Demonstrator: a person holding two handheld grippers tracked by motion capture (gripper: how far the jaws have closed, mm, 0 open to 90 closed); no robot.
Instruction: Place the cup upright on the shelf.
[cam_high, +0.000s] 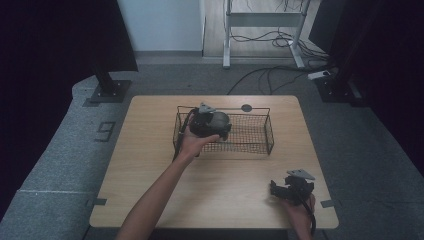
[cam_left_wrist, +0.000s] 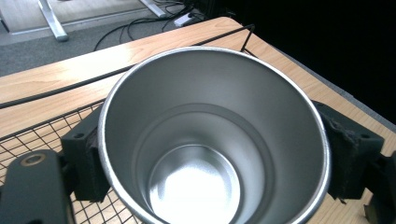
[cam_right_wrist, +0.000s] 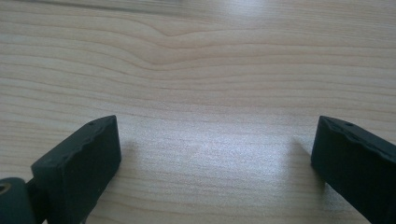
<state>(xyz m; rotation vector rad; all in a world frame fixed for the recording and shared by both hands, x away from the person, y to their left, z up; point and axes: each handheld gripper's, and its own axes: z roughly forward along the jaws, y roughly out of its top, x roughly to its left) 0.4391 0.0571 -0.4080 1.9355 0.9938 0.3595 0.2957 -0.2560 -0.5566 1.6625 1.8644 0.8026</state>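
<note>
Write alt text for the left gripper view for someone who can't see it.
A shiny, empty stainless steel cup, seen from above its open mouth, is clamped between the left gripper's two black jaws. Beneath it lie a black wire mesh basket and a light wooden table.

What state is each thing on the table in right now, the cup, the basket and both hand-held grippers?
Steel cup: empty, gripped by its sides, held over the basket's left end.
Wire basket: upright on the table; the part I can see is empty.
Left hand-held gripper: shut on the steel cup.
Right hand-held gripper: open, nothing between its jaws, low over the bare wooden table.
</note>
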